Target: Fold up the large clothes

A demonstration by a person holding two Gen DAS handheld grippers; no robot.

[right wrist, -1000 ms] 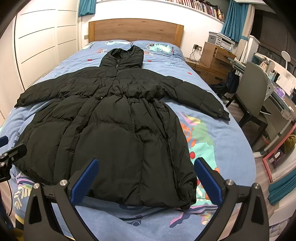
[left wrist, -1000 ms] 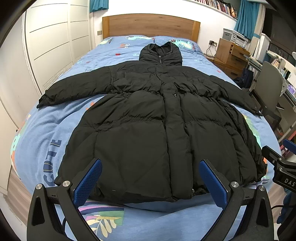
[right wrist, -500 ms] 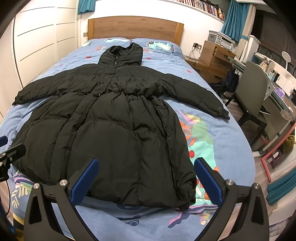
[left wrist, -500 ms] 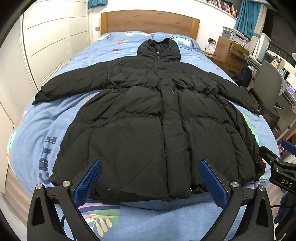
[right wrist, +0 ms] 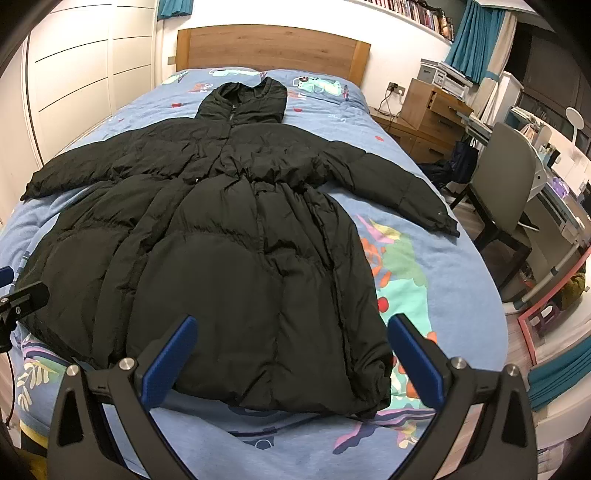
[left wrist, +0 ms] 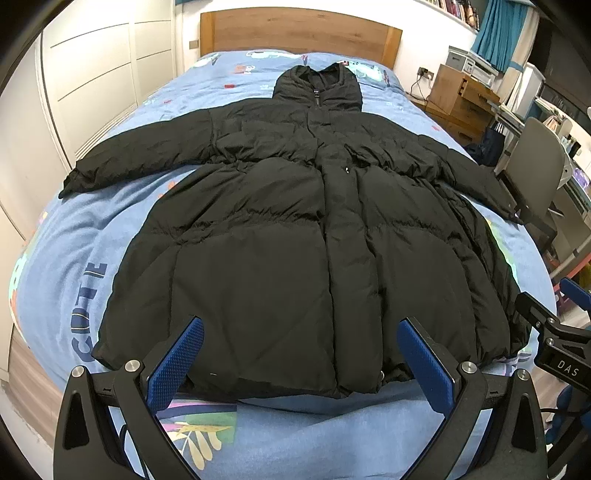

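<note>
A long black hooded puffer coat (left wrist: 295,236) lies flat, front up, on the blue bed, sleeves spread out to both sides and hood toward the headboard. It also shows in the right wrist view (right wrist: 236,258). My left gripper (left wrist: 299,354) is open and empty, above the coat's hem near the foot of the bed. My right gripper (right wrist: 291,350) is open and empty, above the hem's right part. The right gripper's tip (left wrist: 546,325) shows at the right edge of the left wrist view.
The bed (right wrist: 424,258) has a blue patterned cover and a wooden headboard (left wrist: 295,33). White wardrobes (left wrist: 92,81) stand on the left. A wooden nightstand (right wrist: 424,110), a grey chair (right wrist: 506,177) and a desk stand on the right.
Both grippers have moved a little forward over the coat's hem, so the coat looks larger and nearer. The coat has not moved. Both grippers stay open.
</note>
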